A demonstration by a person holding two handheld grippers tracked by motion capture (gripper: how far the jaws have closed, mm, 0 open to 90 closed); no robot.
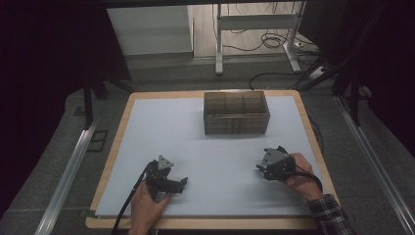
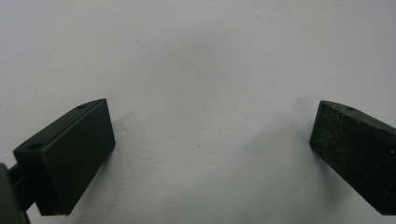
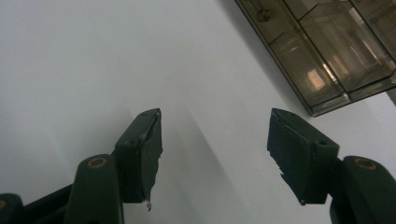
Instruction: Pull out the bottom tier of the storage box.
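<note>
Both grippers parted, empty — left gripper (image 1: 172, 182), right gripper (image 1: 266, 169).

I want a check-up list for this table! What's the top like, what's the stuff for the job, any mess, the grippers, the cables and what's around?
Surface: white sheet on a wooden table, flat and bare in front.
Job's things: clear brown compartment box at the far middle; what is in it cannot be told.
Clutter: nothing seen.
Grippers: left gripper open, nothing between the jaws; right gripper open, nothing between the jaws, aimed near the box's corner.
Cables: one cable trails from the left gripper off the near edge; floor cables lie beyond the table.
Surroundings: white desk frame behind, metal rails at both sides, dark edges.
</note>
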